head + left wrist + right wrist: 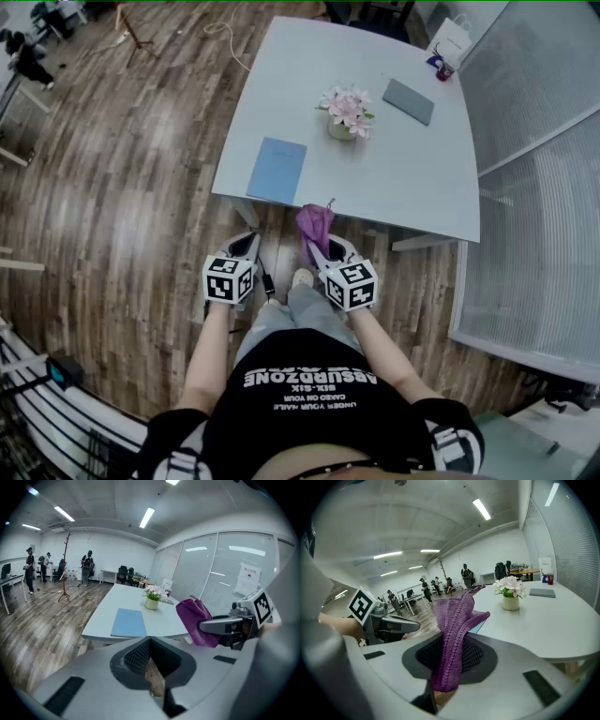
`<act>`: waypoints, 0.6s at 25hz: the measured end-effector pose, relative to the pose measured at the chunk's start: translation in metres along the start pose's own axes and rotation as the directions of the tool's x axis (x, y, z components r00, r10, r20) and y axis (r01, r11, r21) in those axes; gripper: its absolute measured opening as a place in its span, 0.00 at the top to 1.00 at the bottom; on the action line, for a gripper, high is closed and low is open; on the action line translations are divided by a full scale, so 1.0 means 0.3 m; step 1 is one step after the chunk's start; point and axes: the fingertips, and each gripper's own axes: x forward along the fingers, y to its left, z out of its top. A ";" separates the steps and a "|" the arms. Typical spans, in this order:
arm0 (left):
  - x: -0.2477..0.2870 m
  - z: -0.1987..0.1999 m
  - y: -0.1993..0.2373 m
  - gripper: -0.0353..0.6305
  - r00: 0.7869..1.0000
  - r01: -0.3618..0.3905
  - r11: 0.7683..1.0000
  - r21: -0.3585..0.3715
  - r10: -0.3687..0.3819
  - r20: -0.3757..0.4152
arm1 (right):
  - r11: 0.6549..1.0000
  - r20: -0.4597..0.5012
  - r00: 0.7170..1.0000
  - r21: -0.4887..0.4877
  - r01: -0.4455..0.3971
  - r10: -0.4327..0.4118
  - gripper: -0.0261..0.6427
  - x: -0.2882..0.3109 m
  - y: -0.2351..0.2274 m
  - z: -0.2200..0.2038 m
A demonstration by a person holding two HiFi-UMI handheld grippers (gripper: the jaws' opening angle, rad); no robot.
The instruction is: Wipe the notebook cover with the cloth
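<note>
A light blue notebook [277, 171] lies flat near the front left corner of the pale table [403, 178]; the left gripper view shows the notebook [129, 622] beyond the table's near edge. My right gripper [317, 246] is shut on a purple knitted cloth [315, 223], which sticks up from the jaws [454, 620] just short of the table edge. My left gripper [247, 240] is held beside it over the wooden floor, jaws together with nothing between them [150, 641]. Both grippers are off the table, on the near side of the notebook.
A pot of pink flowers [346, 112] stands mid-table, with a grey book [409, 100] and a white bag [451, 37] at the far end. A glass partition [534, 141] runs along the right. People and a coat stand [65, 564] are far across the room.
</note>
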 end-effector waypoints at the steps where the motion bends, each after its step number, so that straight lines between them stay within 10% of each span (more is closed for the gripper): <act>1: 0.011 0.015 0.004 0.92 1.000 -0.001 1.000 0.002 0.001 0.003 | 1.000 0.000 1.000 -0.004 0.000 0.000 0.83 0.009 -0.011 0.011; 15: 0.114 0.130 0.083 0.92 0.998 -0.059 0.998 0.003 0.059 0.015 | 0.997 0.030 0.996 -0.014 -0.082 0.082 0.83 0.212 -0.132 0.176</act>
